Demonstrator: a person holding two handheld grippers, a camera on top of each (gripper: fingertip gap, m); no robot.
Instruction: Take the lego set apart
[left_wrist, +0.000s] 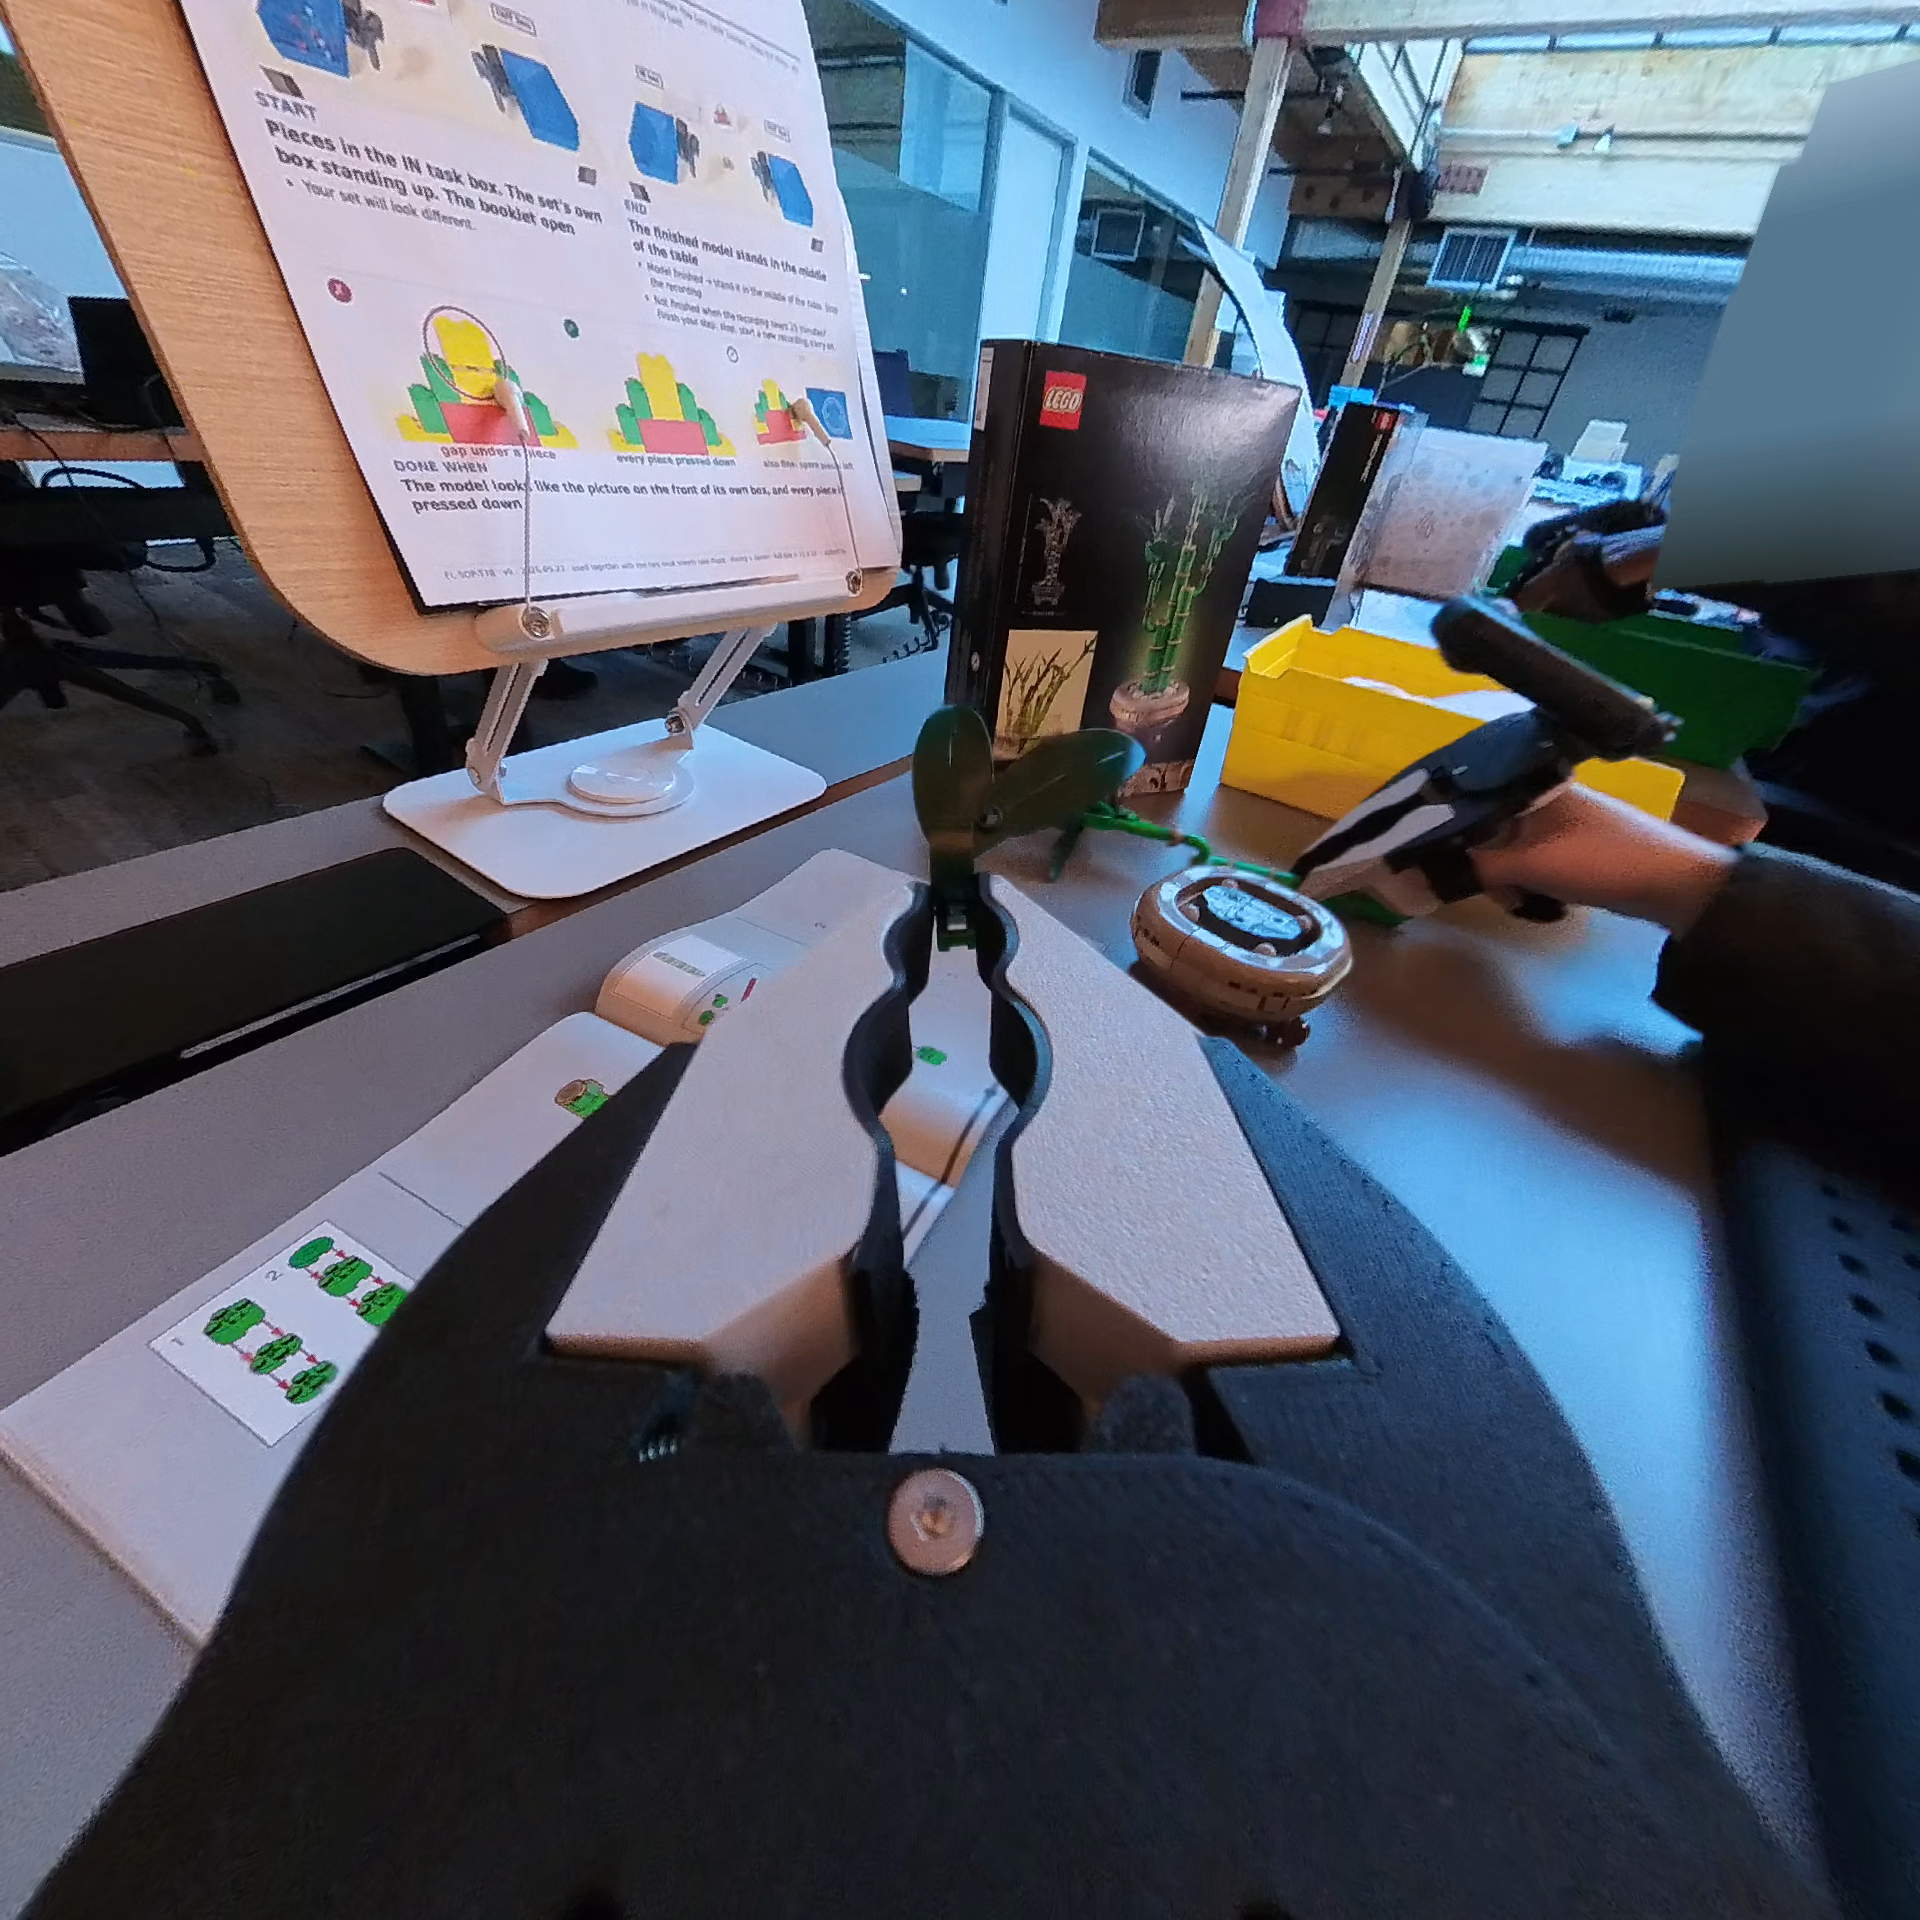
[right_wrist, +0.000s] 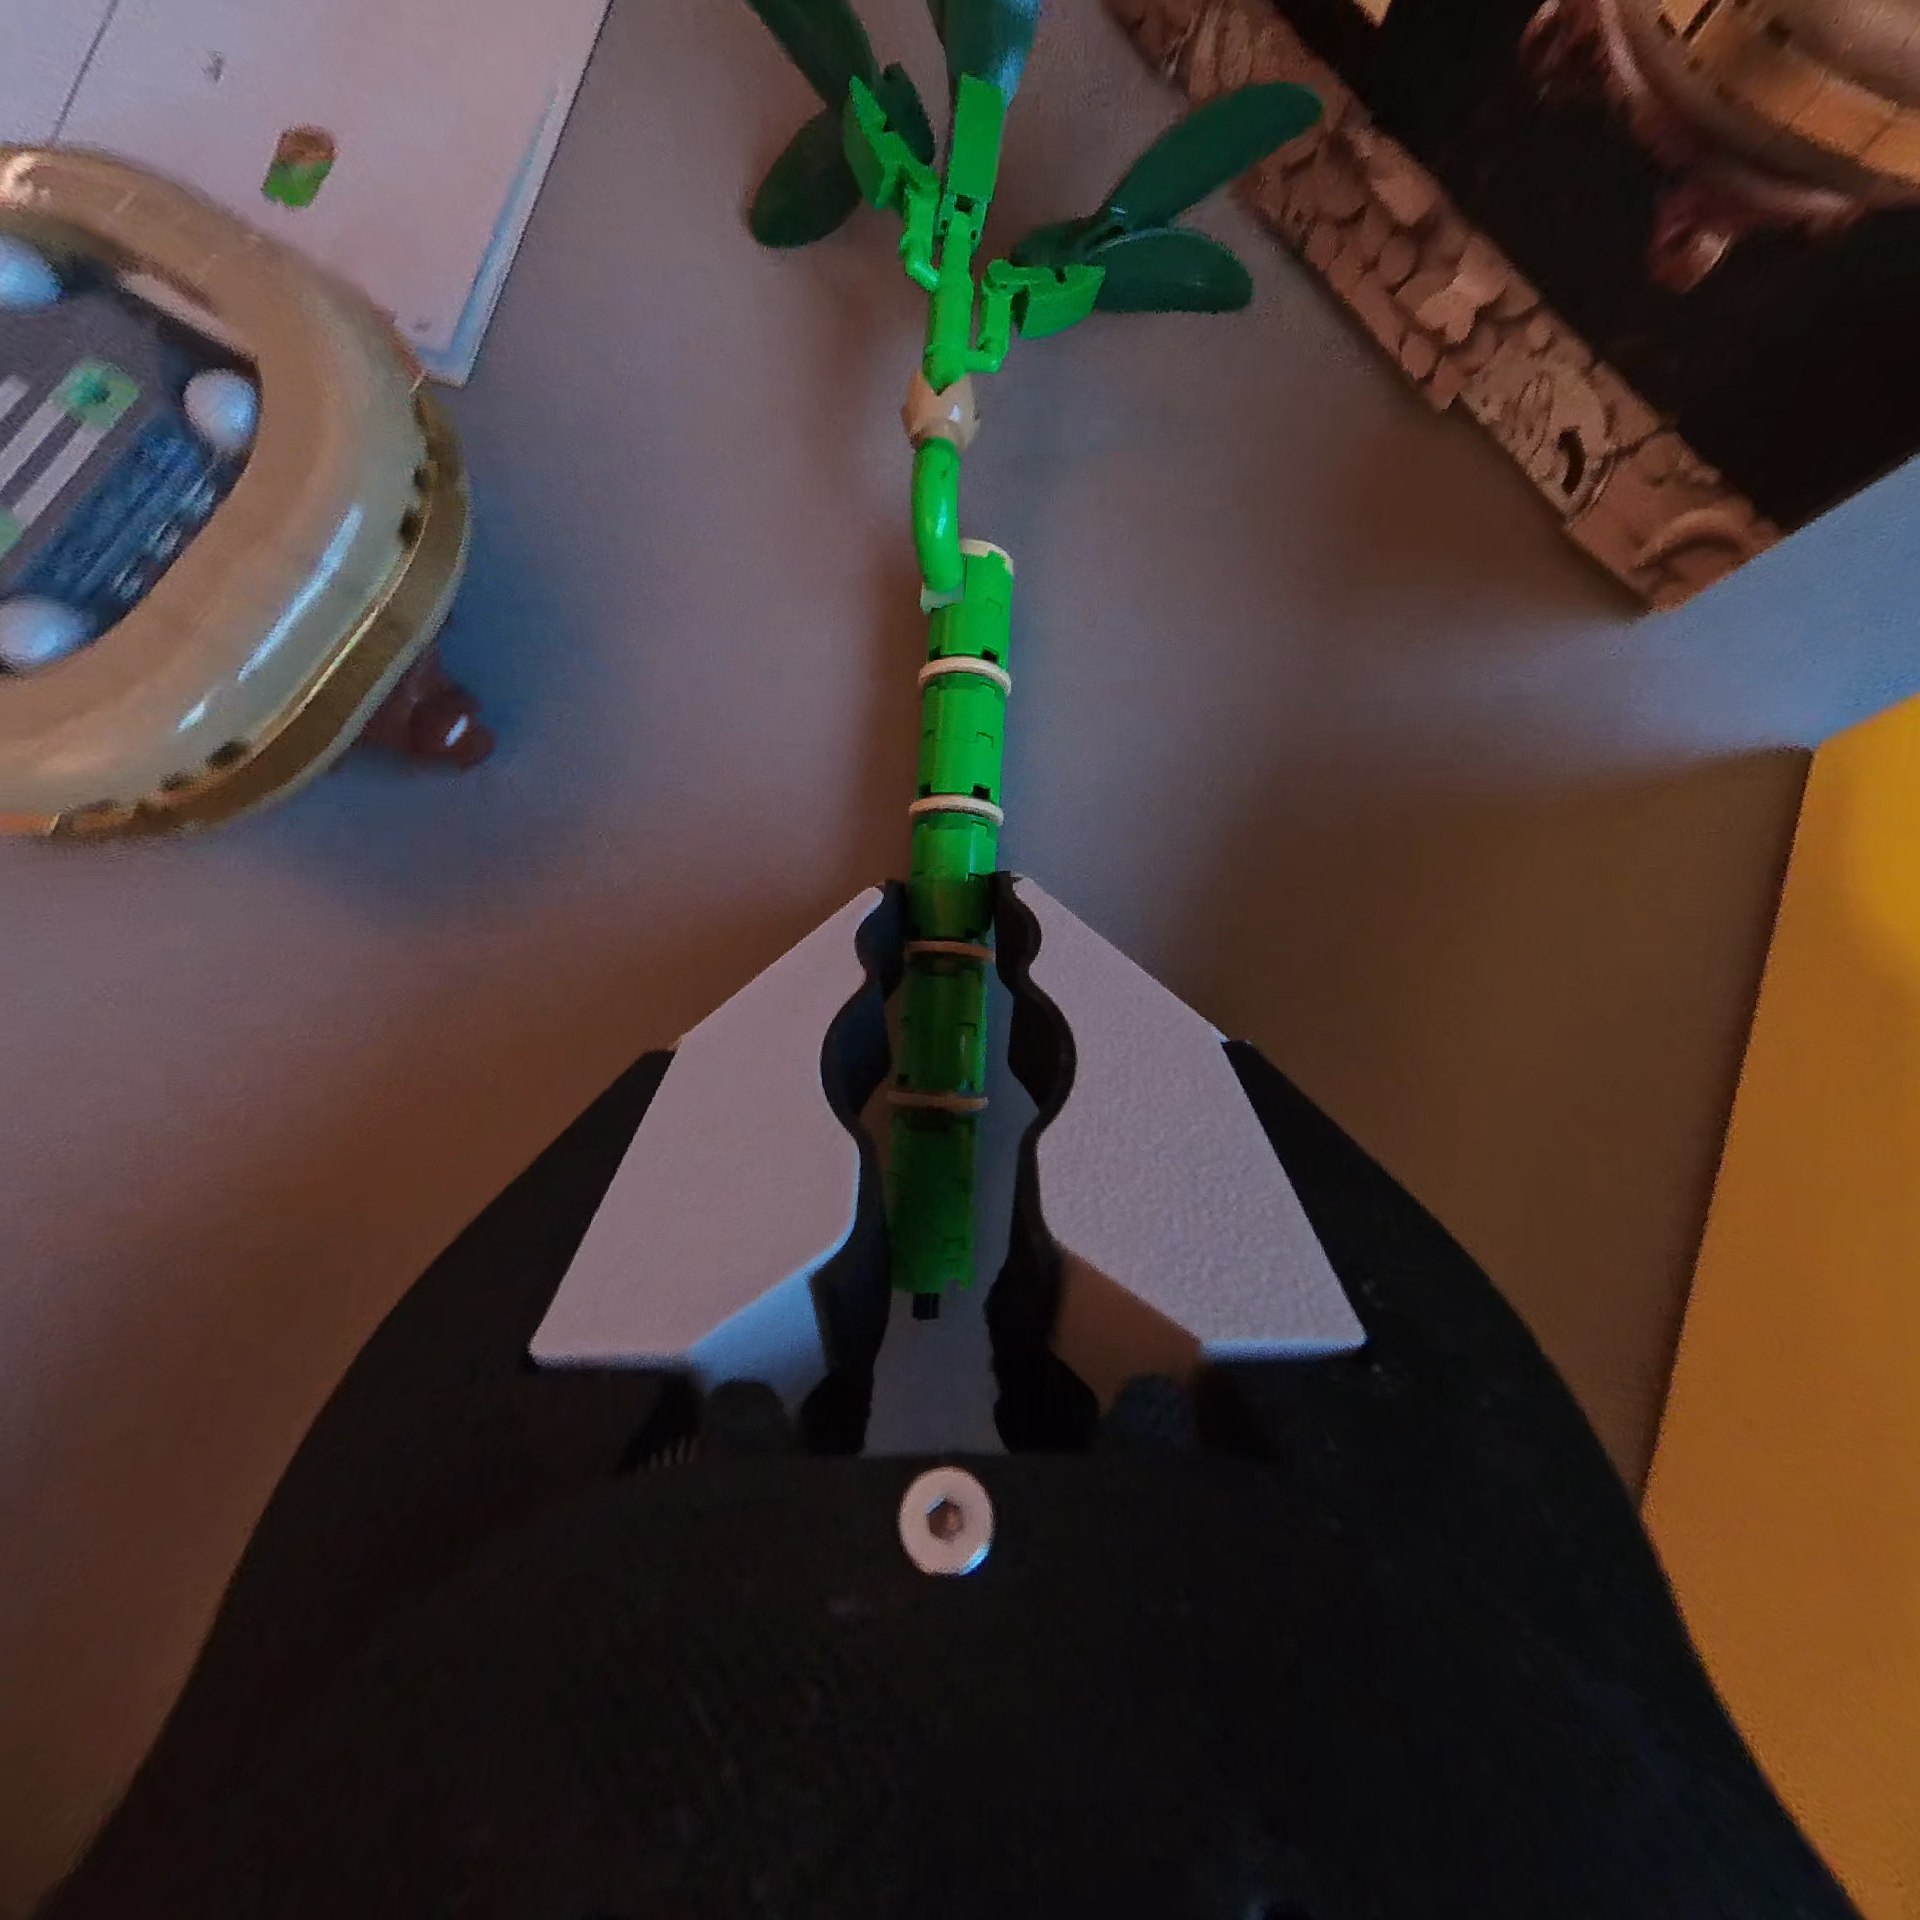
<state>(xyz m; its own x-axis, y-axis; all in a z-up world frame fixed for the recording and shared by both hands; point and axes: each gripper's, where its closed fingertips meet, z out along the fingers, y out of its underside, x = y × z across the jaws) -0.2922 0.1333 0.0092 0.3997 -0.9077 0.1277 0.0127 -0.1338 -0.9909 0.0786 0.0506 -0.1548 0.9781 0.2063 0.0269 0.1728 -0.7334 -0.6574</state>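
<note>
Left gripper (left_wrist: 958, 914) has its fingers pinched narrow on a dark green leaf piece (left_wrist: 951, 774) right at the tips, leaves fanning up past them; right gripper (right_wrist: 943, 1039) has its fingers closed along the bright green bamboo stalk (right_wrist: 951, 727), which runs straight out beyond the tips to a leafy crown (right_wrist: 997, 208) hanging above the counter (right_wrist: 1299, 831). The risk here, I'd say: the stalk is a stack of short segments with pale rings, so a pull or twist could snap it at a joint other than the intended one and scatter bits. The left grip is only at the very tips, so that leaf could pop free. The tan round pot base (right_wrist: 208, 520) sits off to the left of the right fingers, near enough to get knocked. The left wrist view alone shows the set's box (left_wrist: 1122, 561) standing beyond the fingers, the yellow bin (left_wrist: 1351, 717), the instruction stand (left_wrist: 520, 312) and the booklet (left_wrist: 312, 1299) under the fingers; only the right wrist view shows how deep the stalk lies between the fingers.
</note>
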